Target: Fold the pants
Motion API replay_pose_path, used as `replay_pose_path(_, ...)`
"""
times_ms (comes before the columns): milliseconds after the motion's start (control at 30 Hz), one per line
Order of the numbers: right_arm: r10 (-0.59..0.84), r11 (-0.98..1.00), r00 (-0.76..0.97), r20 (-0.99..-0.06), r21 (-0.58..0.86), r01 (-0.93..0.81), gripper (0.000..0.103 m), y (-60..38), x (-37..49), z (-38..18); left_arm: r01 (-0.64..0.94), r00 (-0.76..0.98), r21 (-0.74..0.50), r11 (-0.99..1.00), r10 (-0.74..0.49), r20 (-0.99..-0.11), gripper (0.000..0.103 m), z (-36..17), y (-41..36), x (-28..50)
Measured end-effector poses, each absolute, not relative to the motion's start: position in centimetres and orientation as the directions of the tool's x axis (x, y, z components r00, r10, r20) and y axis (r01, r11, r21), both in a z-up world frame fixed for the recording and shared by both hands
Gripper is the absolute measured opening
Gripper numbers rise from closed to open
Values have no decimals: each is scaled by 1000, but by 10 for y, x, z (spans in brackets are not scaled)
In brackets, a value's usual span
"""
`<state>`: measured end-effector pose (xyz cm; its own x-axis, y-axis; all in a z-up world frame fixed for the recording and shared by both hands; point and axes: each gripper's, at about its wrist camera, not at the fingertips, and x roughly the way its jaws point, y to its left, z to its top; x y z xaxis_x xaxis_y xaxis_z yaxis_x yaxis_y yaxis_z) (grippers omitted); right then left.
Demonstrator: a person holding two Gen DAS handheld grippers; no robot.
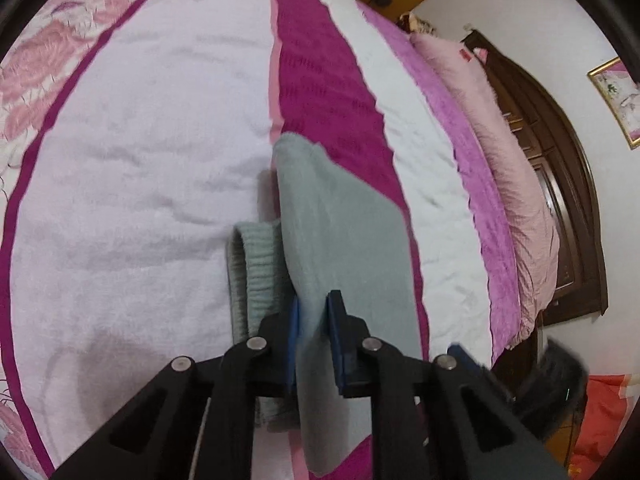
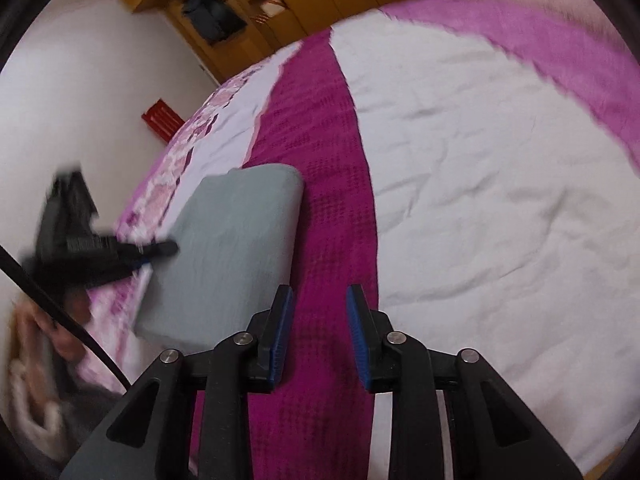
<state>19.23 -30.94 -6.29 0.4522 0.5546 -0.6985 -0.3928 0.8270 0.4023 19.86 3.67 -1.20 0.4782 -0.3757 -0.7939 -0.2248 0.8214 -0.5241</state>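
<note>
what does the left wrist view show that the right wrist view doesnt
Only the left wrist view shows the ribbed cuff of the grey pants lying on the white blanket, the pink pillow along the bed edge, the dark wooden headboard, and the left gripper shut on the fabric.

Only the right wrist view shows the right gripper open over the magenta stripe, holding nothing, plus a red item on the wall.

Both show the pants, folded into a thick pad in the right view, on the striped bed cover.
</note>
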Motion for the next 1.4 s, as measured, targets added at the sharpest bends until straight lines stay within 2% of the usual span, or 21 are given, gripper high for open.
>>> replay_pose_path(67,543,832,515,-664,339,-440,52,-303,163,-61,-216,483,-531,820,-383,-788,15,-10,36,199)
replay_pose_path(100,551,825,527,-647,327,-462,56,-299,148,-63,-208,476,-538,817,-396,-785,20,-11,35,201)
replay_pose_path(167,542,824,541,-643,280,-492,56,-292,128,-67,-206,463,-543,814,-408,-787,26,-13,34,204)
replay_pose_path(233,516,833,570,-640,217,-510,56,-285,116,-70,-200,448,-540,817,-414,-792,26,-16,31,207)
replay_pose_path(267,511,833,580,-635,198,-517,56,-283,113,-71,-199,446,-531,823,-407,-797,21,-16,29,209)
replay_pose_path(300,511,832,581,-633,193,-521,56,-280,113,-72,-193,447,-525,829,-402,-799,11,-16,28,210)
replay_pose_path(367,519,829,570,-637,213,-516,56,-281,113,-76,-186,460,-547,816,-420,-782,10,-14,27,210)
replay_pose_path(433,565,810,559,-607,280,-515,56,-287,112,-78,-179,482,-604,776,-466,-742,10,-10,28,209)
replay_pose_path(500,619,780,585,-524,323,-536,56,-289,105,-76,-161,517,-667,728,-513,-685,9,-3,27,208)
replay_pose_path(567,582,812,688,-434,252,-527,58,-284,91,-78,-137,559,-741,657,-566,-606,9,5,26,204)
replay_pose_path(633,528,845,743,-411,169,-507,58,-270,82,-86,-105,591,-789,605,-601,-539,9,13,27,201)
replay_pose_path(767,487,836,722,-492,25,-547,58,-232,79,-103,-93,602,-805,586,-611,-514,9,15,33,202)
replay_pose_path(833,444,849,750,-491,-38,-527,58,-222,79,-105,-97,600,-819,566,-623,-502,8,13,38,203)
replay_pose_path(1033,475,864,740,-477,93,-494,58,-235,99,-99,-73,611,-824,561,-628,-482,8,18,43,199)
replay_pose_path(1167,593,804,675,-439,276,-527,58,-255,98,-90,-57,614,-818,573,-626,-481,8,22,41,197)
replay_pose_path(1233,587,806,680,-439,235,-544,61,-255,92,-86,-56,613,-818,572,-627,-481,8,22,40,197)
replay_pose_path(1300,485,863,743,-461,111,-494,61,-248,94,-89,-53,612,-819,571,-630,-479,8,22,37,198)
replay_pose_path(1400,443,886,740,-506,119,-448,61,-248,116,-100,-42,612,-815,578,-630,-478,8,24,34,198)
